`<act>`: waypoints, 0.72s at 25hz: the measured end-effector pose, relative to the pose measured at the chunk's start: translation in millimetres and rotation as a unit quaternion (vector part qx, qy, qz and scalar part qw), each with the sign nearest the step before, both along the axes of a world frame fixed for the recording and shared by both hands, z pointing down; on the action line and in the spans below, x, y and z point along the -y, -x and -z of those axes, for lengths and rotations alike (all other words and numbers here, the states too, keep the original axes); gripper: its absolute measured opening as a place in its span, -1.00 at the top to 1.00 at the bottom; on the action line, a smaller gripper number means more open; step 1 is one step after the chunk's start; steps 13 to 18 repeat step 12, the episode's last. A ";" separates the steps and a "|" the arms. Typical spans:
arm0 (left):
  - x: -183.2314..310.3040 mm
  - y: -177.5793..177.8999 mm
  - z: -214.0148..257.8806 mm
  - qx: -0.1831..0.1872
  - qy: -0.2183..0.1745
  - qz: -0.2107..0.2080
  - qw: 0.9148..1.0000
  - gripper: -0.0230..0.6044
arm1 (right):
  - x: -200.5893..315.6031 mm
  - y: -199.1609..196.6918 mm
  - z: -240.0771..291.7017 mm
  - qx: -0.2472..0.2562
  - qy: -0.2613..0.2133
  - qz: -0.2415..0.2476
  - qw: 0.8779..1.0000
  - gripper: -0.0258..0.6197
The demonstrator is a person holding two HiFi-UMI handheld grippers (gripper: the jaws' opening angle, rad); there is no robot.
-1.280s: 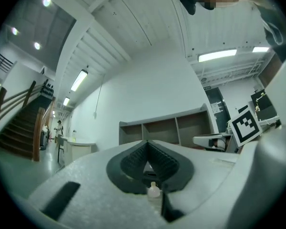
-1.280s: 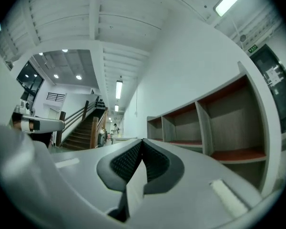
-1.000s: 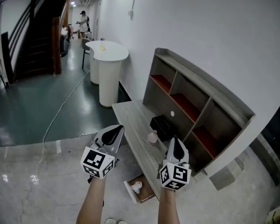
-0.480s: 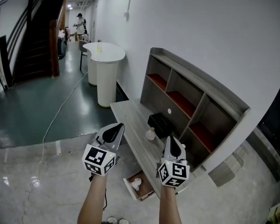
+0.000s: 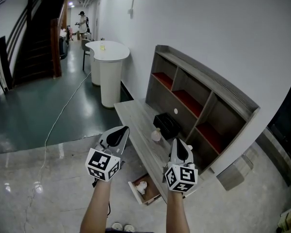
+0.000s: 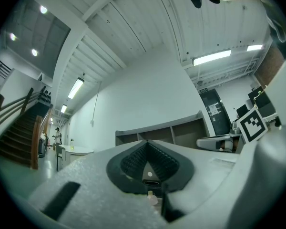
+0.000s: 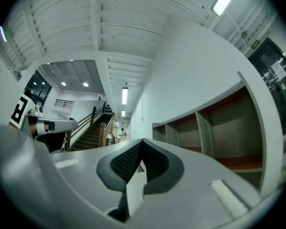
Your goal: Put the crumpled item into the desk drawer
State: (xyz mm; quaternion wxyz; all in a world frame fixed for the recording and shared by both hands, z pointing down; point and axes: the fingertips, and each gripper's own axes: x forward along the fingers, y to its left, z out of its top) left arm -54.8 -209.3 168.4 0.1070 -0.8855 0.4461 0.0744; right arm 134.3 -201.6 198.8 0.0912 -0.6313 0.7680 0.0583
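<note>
2 closed, empty: left tongs, right tongs; crumpled item in open drawer.

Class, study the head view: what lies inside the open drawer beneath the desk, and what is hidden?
A white crumpled item lies on the brown bottom of the open drawer. The drawer's rear runs under the desk, so anything back there is covered.
</note>
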 end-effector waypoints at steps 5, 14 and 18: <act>-0.2 -4.5 -4.8 0.002 0.004 -0.002 1.000 0.92 | -0.5 -3.3 -3.3 0.002 0.003 0.000 1.000 0.90; 4.0 -8.5 -10.6 0.004 0.011 -0.005 1.000 0.92 | 3.1 -8.4 -5.8 0.004 0.007 -0.005 1.000 0.90; 4.0 -8.5 -10.6 0.004 0.011 -0.005 1.000 0.92 | 3.1 -8.4 -5.8 0.004 0.007 -0.005 1.000 0.90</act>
